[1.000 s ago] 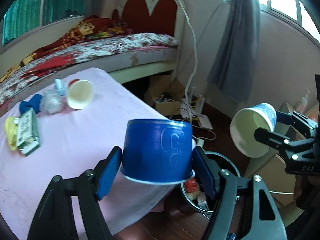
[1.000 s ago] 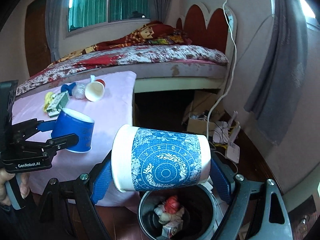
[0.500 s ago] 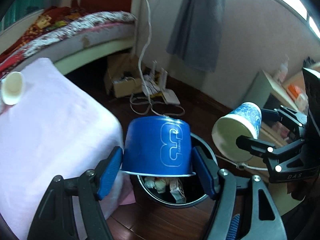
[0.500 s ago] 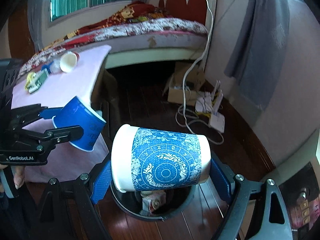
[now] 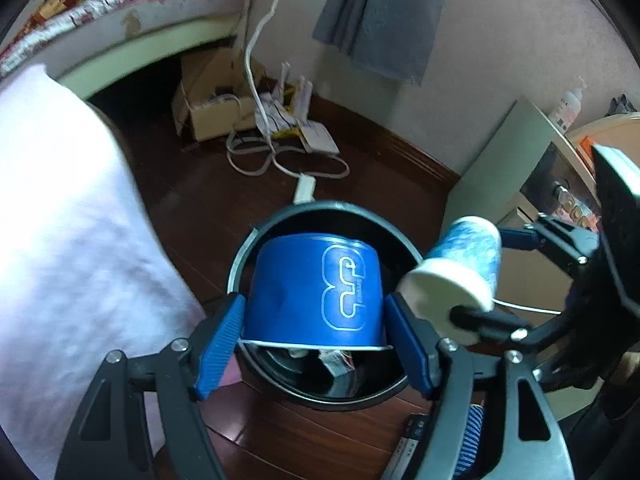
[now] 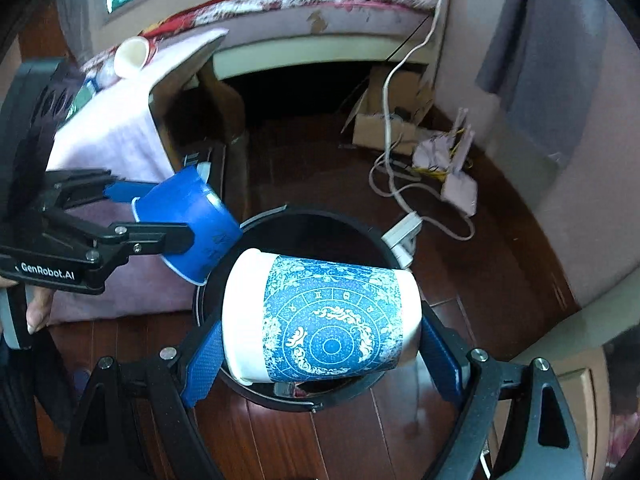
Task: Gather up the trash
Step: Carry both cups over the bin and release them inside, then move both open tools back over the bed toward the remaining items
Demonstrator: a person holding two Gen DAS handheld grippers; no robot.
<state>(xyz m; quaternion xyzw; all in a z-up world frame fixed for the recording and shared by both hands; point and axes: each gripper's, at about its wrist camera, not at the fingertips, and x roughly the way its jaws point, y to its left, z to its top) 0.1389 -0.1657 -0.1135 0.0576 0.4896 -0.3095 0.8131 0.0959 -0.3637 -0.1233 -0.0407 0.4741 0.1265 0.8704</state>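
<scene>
Here both cups hang over the open mouth of the black bin (image 5: 240, 258), so the step in hand is, I judge, the drop. The left tongs (image 5: 314, 334) pinch the plain blue cup (image 5: 312, 288) upside down by its sides, rim towards the camera; their jaws have just been easing apart a little, the cup between them. The right tongs (image 6: 320, 346) pinch the white cup with a blue zodiac print (image 6: 324, 320), lying sideways above the bin's rim. To do it well, spread each pair fully only while its cup sits inside the rim; the right cup looks nearest the edge and might bounce out. Wrappers already lie in the bin.

The bin stands on dark wooden floor (image 6: 500, 264) just beside the bench (image 5: 60, 220) under its pink cloth. Beyond are a cardboard box (image 5: 212, 112), a loose white cable (image 5: 256, 40), a grey curtain and the bed. One more paper cup (image 6: 130, 56) lies on the bench, so the task is unfinished
</scene>
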